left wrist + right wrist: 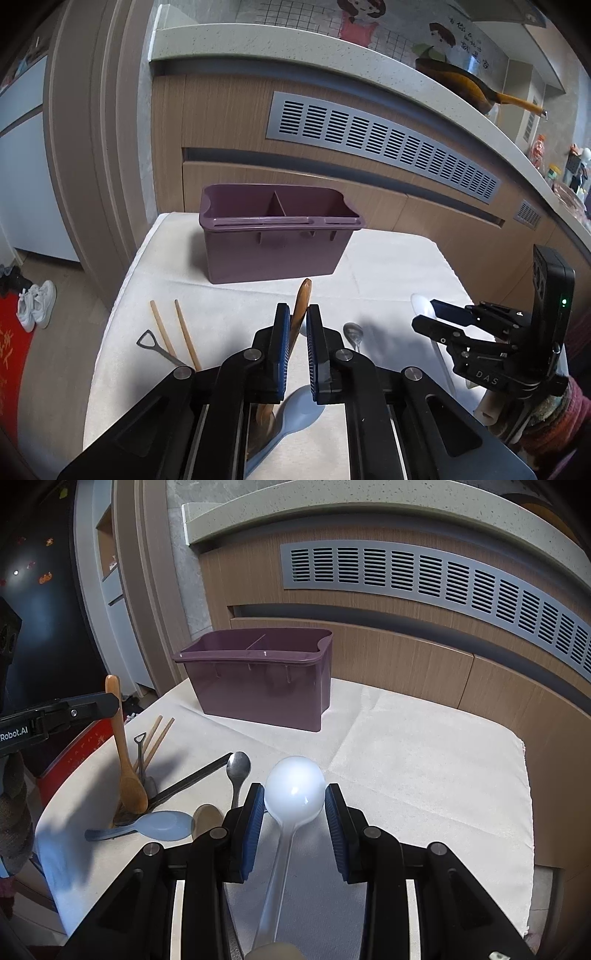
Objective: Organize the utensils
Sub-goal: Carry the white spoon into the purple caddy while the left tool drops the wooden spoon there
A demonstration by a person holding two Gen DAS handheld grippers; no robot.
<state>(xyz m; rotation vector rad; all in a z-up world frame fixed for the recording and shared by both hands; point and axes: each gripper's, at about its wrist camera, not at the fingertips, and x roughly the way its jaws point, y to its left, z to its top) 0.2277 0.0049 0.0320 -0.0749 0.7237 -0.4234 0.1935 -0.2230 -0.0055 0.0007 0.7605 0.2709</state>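
A purple two-compartment utensil holder point(275, 242) point(258, 675) stands empty at the back of the cloth-covered table. My left gripper point(298, 314) is shut on the handle of a wooden spoon point(301, 306) point(125, 760), held nearly upright with its bowl down near the table. My right gripper point(294, 794) is open, its pads on either side of the bowl of a white ladle point(291, 794) point(423, 304) that lies on the cloth.
On the cloth lie wooden chopsticks point(173, 332) point(157, 738), a small shovel-shaped metal spoon point(151, 343) point(142, 760), a steel spoon point(352, 334) point(237, 770), a blue spoon point(155, 825) point(291, 413), dark chopsticks point(192, 779). Cabinet wall behind; table edges left and right.
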